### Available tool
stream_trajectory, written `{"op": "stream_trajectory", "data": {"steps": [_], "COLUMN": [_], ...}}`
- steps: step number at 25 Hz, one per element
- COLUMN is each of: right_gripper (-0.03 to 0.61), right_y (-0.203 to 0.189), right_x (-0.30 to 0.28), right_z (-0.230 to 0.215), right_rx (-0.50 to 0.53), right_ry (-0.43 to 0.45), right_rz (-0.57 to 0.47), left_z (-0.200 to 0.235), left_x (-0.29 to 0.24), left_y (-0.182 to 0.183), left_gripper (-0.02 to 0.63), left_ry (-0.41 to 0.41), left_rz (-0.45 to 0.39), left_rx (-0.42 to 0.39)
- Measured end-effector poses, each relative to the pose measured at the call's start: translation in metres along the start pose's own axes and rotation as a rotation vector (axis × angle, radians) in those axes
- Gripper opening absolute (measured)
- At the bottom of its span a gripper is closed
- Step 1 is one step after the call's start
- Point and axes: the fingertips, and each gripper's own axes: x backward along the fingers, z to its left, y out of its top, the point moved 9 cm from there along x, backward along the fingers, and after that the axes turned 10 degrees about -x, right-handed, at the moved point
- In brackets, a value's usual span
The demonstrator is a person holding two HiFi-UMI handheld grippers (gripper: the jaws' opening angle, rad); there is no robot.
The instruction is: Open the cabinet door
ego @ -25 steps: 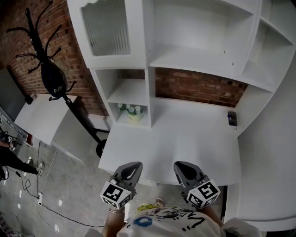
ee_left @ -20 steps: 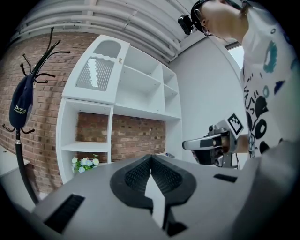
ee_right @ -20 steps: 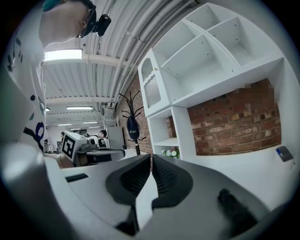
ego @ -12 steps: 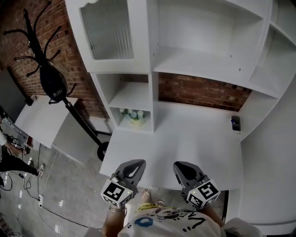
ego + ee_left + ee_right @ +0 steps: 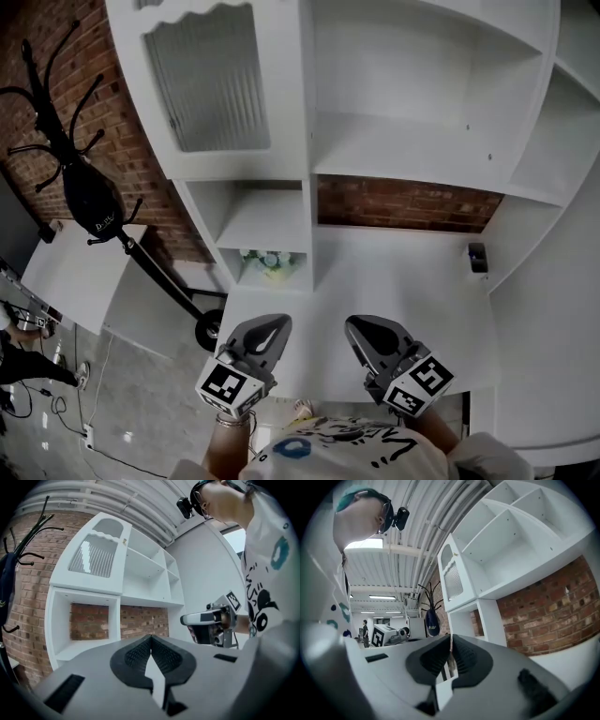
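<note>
Well, the door is closed, at top left of the shelf unit, long axis upright. It lies up and left of both hand-held grippers, well apart from them. The left hand-held gripper is nearer, jaws pressed together w/ nothing btwn. The right hand-held gripper is likewise pressed together, empty. Both hang over the near tabletop edge. What's prob. a knob sits by the door's right edge, so the left one likely reaches up there.

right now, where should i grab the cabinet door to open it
Take the small knob on the right edge of the cabinet door, coming straight at the front. It looks like the only part sticking out of the flat, shut door.
</note>
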Motion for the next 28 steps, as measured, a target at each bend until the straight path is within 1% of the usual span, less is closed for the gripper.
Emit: {"op": "stream_trajectory", "data": {"steps": [3, 8, 10, 13, 15, 18, 19, 20, 21, 25, 28], "right_gripper": [0.029, 0.029, 0.029, 0.031, 0.031, 0.034, 0.052, 0.108, 0.136, 0.149, 0.160], "right_y": [0.022, 0.051, 0.065, 0.089, 0.105, 0.127, 0.133, 0.138, 0.142, 0.157, 0.165], "right_x": [-0.026, -0.071, -0.086, -0.107, -0.117, -0.131, -0.137, -0.143, -0.151, -0.176, -0.190], "right_z": [-0.005, -0.008, -0.007, -0.007, -0.010, -0.022, -0.028, -0.033, -0.037, -0.047, -0.052], "right_rx": [0.055, 0.158, 0.164, 0.152, 0.174, 0.235, 0.243, 0.244, 0.244, 0.295, 0.323], "right_ry": [0.017, 0.036, 0.037, 0.039, 0.014, -0.065, -0.082, -0.091, -0.096, -0.124, -0.141], "right_rz": [-0.033, -0.060, -0.089, -0.154, -0.194, -0.246, -0.246, -0.236, -0.217, -0.142, -0.120], "left_z": [0.027, 0.069, 0.083, 0.103, 0.113, 0.127, 0.131, 0.135, 0.139, 0.149, 0.147], "left_x": [-0.005, -0.009, -0.012, -0.017, -0.022, -0.028, -0.030, -0.031, -0.032, -0.034, -0.037], "left_y": [0.011, 0.027, 0.030, 0.035, 0.038, 0.044, 0.045, 0.047, 0.048, 0.051, 0.048], "left_gripper": [0.015, 0.015, 0.015, 0.015, 0.015, 0.015, 0.015, 0.015, 0.015, 0.015, 0.015], "left_ry": [0.001, -0.009, -0.021, -0.001, 0.001, -0.035, -0.042, -0.040, -0.029, 0.043, 0.057], "left_rz": [0.003, -0.019, -0.017, -0.013, -0.020, -0.067, -0.081, -0.089, -0.090, -0.082, -0.087], "left_rx": [-0.038, -0.090, -0.113, -0.149, -0.144, -0.084, -0.069, -0.065, -0.069, -0.093, -0.077]}}
